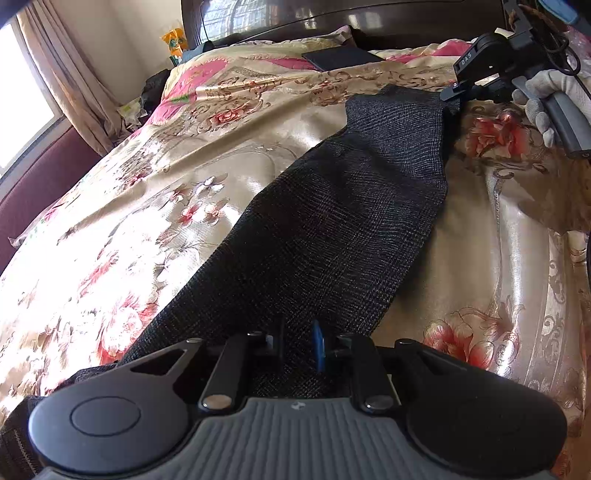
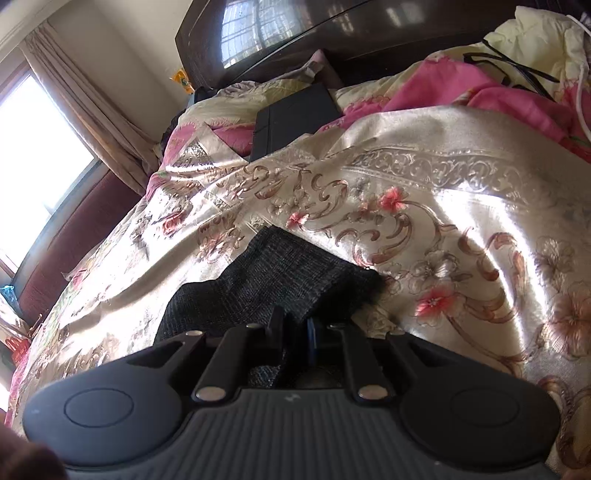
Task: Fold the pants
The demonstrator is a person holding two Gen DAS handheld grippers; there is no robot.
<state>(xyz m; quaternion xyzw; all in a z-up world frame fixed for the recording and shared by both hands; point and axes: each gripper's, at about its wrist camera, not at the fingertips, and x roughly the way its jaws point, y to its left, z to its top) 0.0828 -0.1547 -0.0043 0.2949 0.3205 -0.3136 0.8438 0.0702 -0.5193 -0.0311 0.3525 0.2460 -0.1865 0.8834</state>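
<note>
Dark grey checked pants (image 1: 351,206) lie stretched as a long band across a shiny floral bedspread (image 1: 166,192). My left gripper (image 1: 301,347) is shut on the near end of the pants. My right gripper (image 1: 452,98) shows at the far right of the left wrist view, held by a gloved hand, pinching the far end. In the right wrist view the right gripper (image 2: 295,341) is shut on that end of the pants (image 2: 288,280), which bunches just ahead of the fingers.
A dark wooden headboard (image 1: 332,18) stands at the back. A black flat box (image 2: 291,114) lies near the pillows. A pink quilt (image 2: 461,88) is piled at the back right. A window with curtains (image 1: 66,74) is on the left.
</note>
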